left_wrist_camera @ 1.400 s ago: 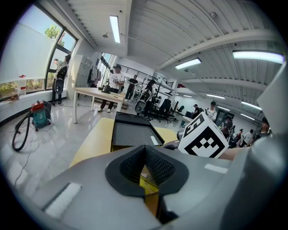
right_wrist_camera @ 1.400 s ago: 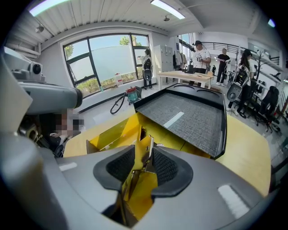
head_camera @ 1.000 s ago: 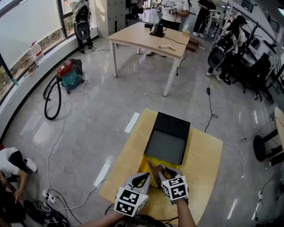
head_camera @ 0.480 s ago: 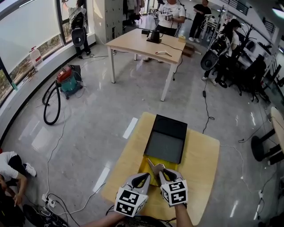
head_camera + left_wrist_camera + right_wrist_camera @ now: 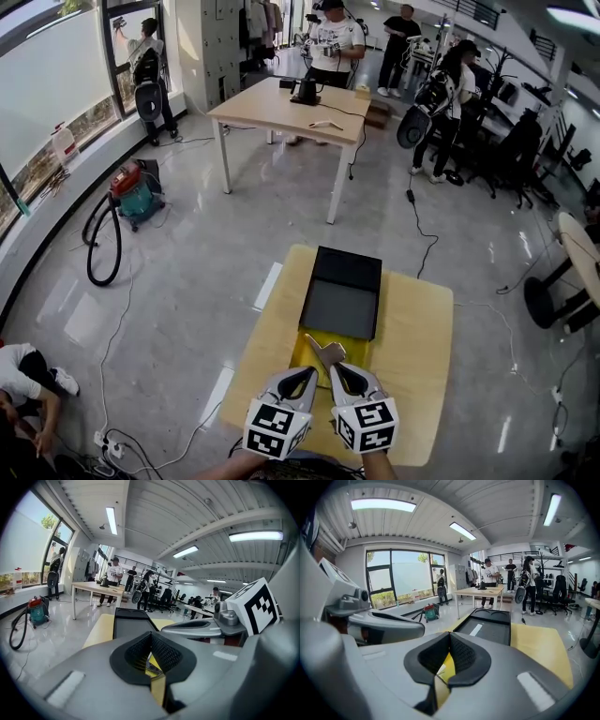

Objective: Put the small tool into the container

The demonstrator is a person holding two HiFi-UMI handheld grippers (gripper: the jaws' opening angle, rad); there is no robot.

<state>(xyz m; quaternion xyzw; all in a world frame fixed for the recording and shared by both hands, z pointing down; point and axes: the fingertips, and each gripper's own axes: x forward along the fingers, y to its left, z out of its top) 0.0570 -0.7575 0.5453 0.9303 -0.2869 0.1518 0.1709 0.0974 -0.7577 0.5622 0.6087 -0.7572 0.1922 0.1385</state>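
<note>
Small tool point(image 5: 325, 352) in the container point(image 5: 343, 298), both tongs off it.
It lies on the yellow tray point(image 5: 357, 343) under the raised lid, just ahead of your tips (delivered, by my reading). Your right gripper point(image 5: 336, 367) has just been closing: jaws together, nothing between them. Your left gripper point(image 5: 311, 369) is pinched together too, empty. You hold them side by side over the table point(image 5: 417, 337), likely so the case stays unobstructed.

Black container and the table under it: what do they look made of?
Black container: likely moulded plastic, matt black, with rounded recesses pressed into its far end. Table: wood or wood-look laminate, smooth, pale yellow-tan, slight sheen; no grain can be made out.
</note>
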